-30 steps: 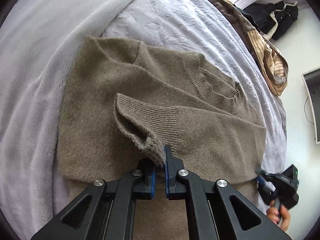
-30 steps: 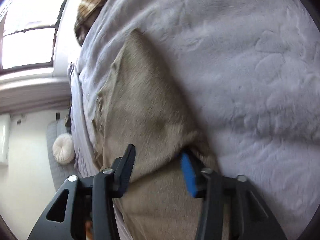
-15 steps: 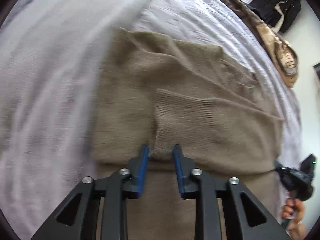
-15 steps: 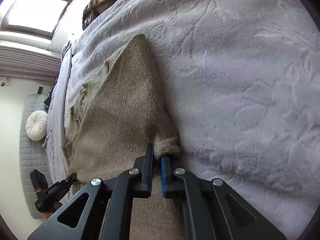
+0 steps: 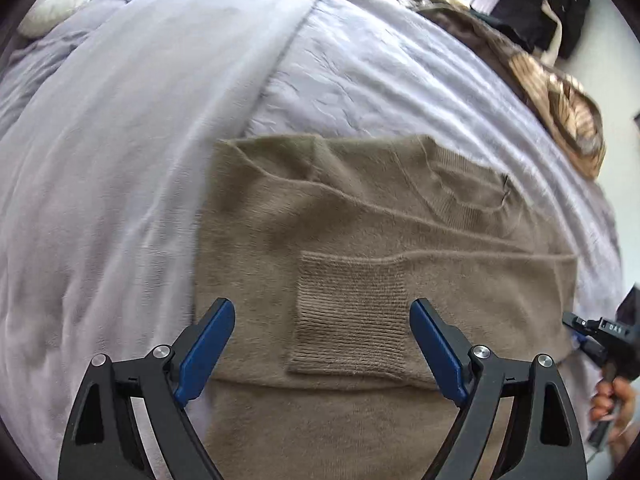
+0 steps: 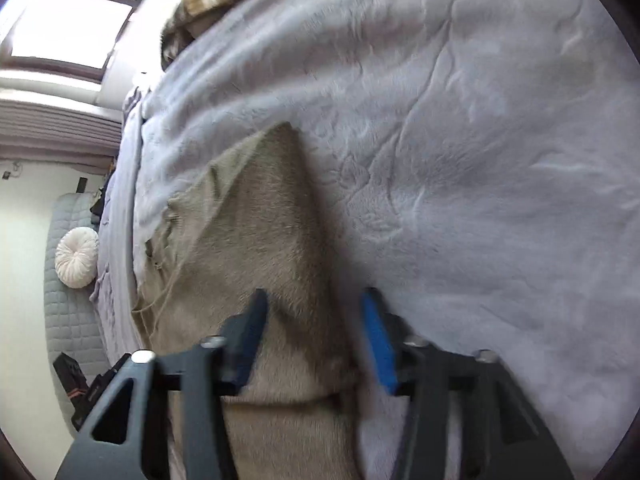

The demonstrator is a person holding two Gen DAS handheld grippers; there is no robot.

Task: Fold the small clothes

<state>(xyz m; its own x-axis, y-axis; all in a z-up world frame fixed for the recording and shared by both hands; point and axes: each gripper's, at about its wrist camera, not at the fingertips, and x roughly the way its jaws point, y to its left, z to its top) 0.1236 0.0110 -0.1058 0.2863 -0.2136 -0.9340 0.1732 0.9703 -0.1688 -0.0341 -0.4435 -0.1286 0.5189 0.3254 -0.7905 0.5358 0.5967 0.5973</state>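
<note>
Sweater (image 5: 360, 216) — hem cut off, right edge blurred

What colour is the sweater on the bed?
Olive-brown, plain knit sweater; clearest in the left wrist view.

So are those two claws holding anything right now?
Nothing is held. The left gripper has just been opening its jaws, with the cuff lying loose between them; the right gripper stands open astride the sweater edge.
</note>
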